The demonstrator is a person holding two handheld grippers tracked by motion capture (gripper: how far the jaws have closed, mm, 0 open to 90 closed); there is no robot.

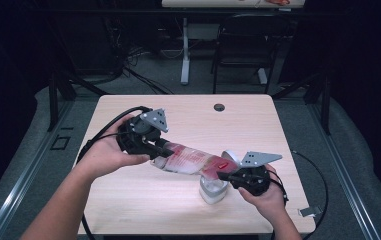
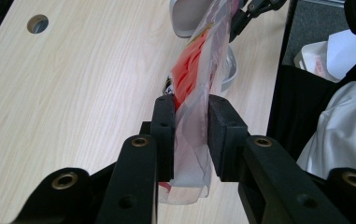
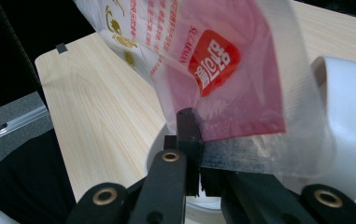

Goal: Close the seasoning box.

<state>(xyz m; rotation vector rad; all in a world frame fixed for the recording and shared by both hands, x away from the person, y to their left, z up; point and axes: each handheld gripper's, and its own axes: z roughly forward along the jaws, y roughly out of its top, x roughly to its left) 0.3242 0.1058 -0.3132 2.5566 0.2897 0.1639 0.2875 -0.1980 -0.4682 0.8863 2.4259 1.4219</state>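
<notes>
At the left of the high view, the left gripper sits in the person's left hand over the left half of the desk, its grey three-cornered plate up and its cable looping off toward the left edge. Its jaws are closed on one end of a plastic bag — clear film printed in red and white. In the left gripper view the film is pinched between the two black pads, crumpled there, with a short tail of it hanging out below them; the left gripper points along the bag toward the far hand.

The bag stretches across the middle of the desk, held off the wood and sloping down to the right, between the two tools.

Further right, a white container stands on the desk near the front edge, right of centre, and the bag's right end hangs just over its rim. The right gripper, in the right hand, is clamped on that end. In the right gripper view its jaws stand tight together on the clear sealed edge of the bag — the red patch with white characters lies just above the right gripper — and the white container's rim curves up close behind it at the right.
</notes>
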